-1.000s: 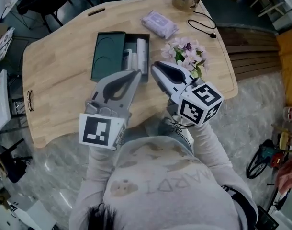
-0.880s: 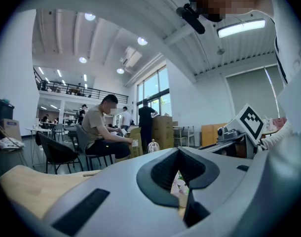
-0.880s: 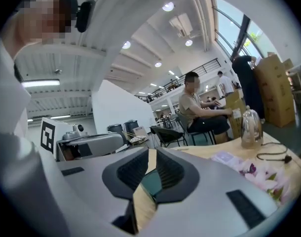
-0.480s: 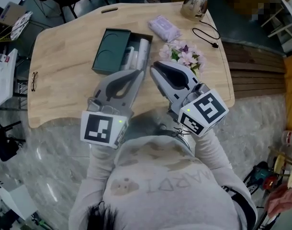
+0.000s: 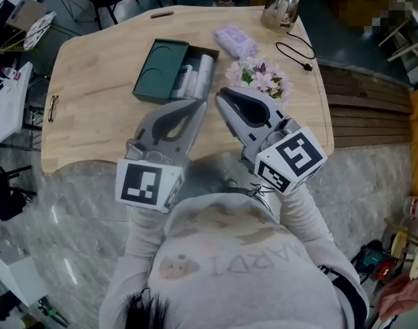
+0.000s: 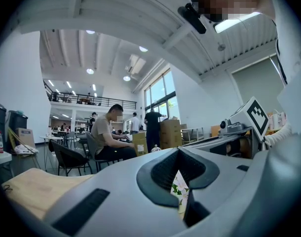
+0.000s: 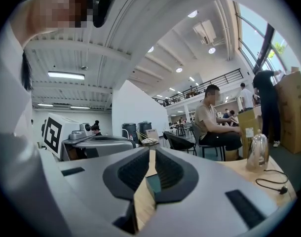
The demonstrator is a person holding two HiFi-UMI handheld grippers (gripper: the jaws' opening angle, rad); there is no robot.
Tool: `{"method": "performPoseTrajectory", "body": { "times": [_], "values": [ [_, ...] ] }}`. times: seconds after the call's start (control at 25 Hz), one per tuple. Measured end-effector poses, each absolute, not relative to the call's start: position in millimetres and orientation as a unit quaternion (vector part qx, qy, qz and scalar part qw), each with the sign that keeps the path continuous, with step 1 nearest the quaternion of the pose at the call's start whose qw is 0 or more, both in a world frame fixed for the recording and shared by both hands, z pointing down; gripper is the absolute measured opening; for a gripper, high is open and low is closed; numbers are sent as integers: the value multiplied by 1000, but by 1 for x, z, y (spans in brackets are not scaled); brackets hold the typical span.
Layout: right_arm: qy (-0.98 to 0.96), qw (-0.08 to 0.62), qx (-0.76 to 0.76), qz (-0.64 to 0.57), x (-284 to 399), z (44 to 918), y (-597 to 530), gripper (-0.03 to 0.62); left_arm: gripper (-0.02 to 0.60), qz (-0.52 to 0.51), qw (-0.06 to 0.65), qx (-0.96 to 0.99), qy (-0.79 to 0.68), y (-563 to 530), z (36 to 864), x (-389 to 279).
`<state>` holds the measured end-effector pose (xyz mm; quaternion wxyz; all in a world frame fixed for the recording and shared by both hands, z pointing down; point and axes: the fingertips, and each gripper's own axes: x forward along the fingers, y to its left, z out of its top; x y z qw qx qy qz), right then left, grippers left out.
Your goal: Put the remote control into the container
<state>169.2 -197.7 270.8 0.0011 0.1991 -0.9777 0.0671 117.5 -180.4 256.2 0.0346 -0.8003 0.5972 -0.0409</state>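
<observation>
As both hang over the worktop (image 5: 92, 118), left hand-held gripper (image 5: 199, 104): jaws together, empty
Right hand-held gripper (image 5: 221, 95): jaws together, empty
Container (image 5: 158, 68): open

A pale wooden table (image 5: 92, 115) is set on a grey, glossy floor (image 5: 79, 204), with slatted wooden boards (image 5: 366, 108) laid beside it. White walls (image 6: 15, 73) and a ribbed white ceiling (image 6: 116, 14) are seen. Round lamps (image 6: 90, 71) are lit, and daylight is let in through tall windows (image 6: 160, 95). A black chair (image 6: 66, 157) is placed near the table.

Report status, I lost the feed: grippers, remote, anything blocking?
Left gripper, right gripper shut, empty. Remote lies inside container. Flowers nearby, nothing blocking.
</observation>
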Motion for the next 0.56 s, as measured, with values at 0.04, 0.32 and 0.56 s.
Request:
{"method": "performPoseTrajectory", "body": {
  "times": [0.04, 0.32, 0.56],
  "values": [
    [-978, 1, 199, 66, 170, 270, -198, 46, 0, -40, 35, -799, 598, -180, 256, 118],
    [-978, -5, 197, 64, 172, 267, -199, 44, 0, -45, 38, -799, 598, -182, 253, 120],
    [-979, -6, 196, 63, 170, 265, -201, 44, 0, -47, 44, -798, 599, -183, 250, 119]
  ]
}}
